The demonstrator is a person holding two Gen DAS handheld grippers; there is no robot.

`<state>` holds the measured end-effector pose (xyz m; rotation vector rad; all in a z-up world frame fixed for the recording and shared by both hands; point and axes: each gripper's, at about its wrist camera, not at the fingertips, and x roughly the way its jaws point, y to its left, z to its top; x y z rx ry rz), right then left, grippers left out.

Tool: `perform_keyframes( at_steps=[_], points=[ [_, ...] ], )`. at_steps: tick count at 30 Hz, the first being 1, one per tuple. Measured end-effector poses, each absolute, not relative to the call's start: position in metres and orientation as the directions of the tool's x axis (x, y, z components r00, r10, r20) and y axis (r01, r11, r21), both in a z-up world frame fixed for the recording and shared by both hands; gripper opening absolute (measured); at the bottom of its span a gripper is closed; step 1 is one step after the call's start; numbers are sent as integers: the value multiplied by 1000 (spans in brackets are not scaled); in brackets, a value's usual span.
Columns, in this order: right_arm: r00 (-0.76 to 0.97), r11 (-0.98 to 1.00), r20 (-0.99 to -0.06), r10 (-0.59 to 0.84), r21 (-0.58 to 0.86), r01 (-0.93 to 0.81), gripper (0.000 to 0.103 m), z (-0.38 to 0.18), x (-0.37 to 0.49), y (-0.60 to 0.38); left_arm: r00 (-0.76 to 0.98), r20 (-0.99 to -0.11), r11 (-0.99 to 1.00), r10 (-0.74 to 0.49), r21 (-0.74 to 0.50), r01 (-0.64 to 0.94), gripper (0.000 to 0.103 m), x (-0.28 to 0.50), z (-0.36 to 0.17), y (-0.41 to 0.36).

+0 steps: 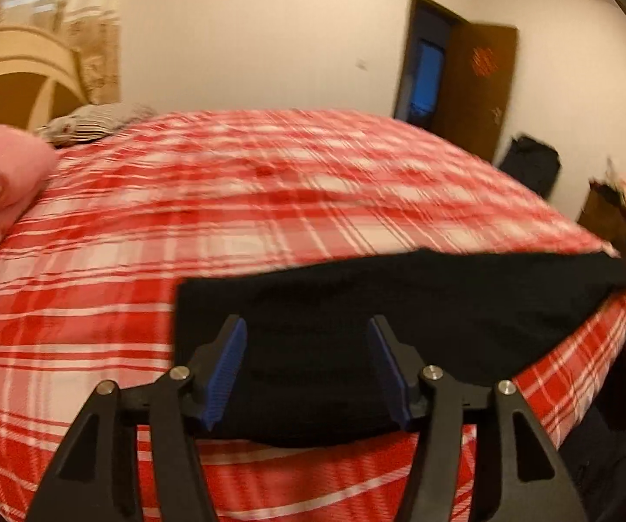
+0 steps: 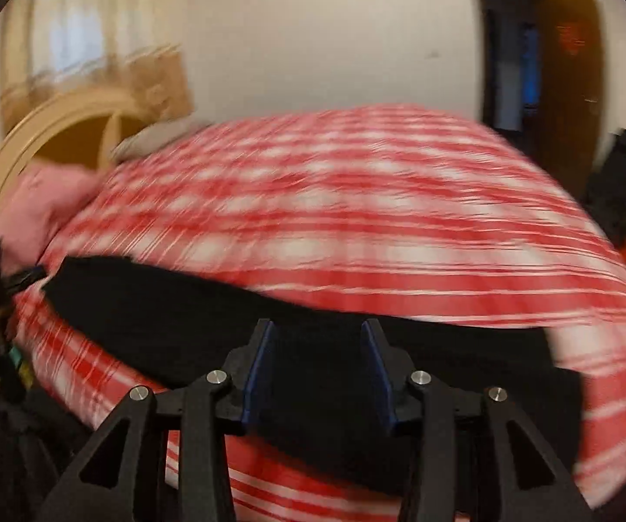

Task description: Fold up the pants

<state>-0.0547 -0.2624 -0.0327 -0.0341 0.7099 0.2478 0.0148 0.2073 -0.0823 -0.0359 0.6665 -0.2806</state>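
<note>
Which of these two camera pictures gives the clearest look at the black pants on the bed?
The left wrist view: the black fabric pants show a crisp edge and corner on the red plaid bedspread. The right wrist view shows the same pants smeared by blur.

The left tongs point forward and slightly downward, their two blue-padded fingers spread wide with a clear gap between them, gripping nothing. The right tongs sit in the same pose, blue pads parted, nothing pinched between the fingers.
</note>
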Motion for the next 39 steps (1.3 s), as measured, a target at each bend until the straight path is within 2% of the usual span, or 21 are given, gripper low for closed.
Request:
perform_keyframes(
  at_steps=[3, 5, 7, 11, 14, 19, 21, 23, 26, 29, 36, 39],
  points=[
    [618, 959, -757, 215, 42, -281, 43, -69, -41, -230, 690, -672, 959, -268, -120, 256, 61, 21, -103, 196],
    [514, 954, -844, 150, -14, -300, 44, -100, -34, -215, 639, -733, 961, -233, -71, 269, 61, 24, -121, 187],
    [538, 935, -836, 110, -97, -342, 44, -101, -43, -206, 673, -714, 956, -193, 17, 292, 63, 13, -125, 180],
    [480, 912, -874, 77, -133, -388, 44, -86, -45, -202, 658, -717, 953, -231, -30, 302, 64, 10, -122, 192],
    [508, 921, -856, 93, -120, -371, 44, -59, -31, -195, 672, -705, 955, -229, -30, 294, 64, 13, -120, 196],
    [529, 885, -801, 280, 2, -466, 44, -20, 17, -125, 681, -696, 961, -227, -48, 271, 64, 23, -115, 198],
    [511, 858, -789, 341, 39, -513, 44, -19, 36, -89, 702, -673, 960, -233, -44, 277, 64, 21, -107, 192],
    [472, 821, -782, 408, 89, -564, 44, -22, 54, -51, 720, -652, 961, -235, -47, 272, 69, 22, -102, 186],
    [401, 784, -790, 464, 156, -600, 44, -43, 88, 4, 732, -647, 969, -215, -50, 240, 71, 30, -102, 187],
    [328, 785, -796, 508, 271, -557, 44, -69, 117, 30, 739, -648, 979, -183, -49, 200, 71, 39, -103, 194],
    [204, 788, -774, 599, 526, -321, 44, -140, 172, 41, 720, -669, 981, -186, -86, 173, 71, 45, -118, 207],
    [143, 766, -765, 628, 576, -286, 43, -157, 180, 44, 732, -657, 981, -179, -60, 186, 71, 40, -120, 207]
  ],
)
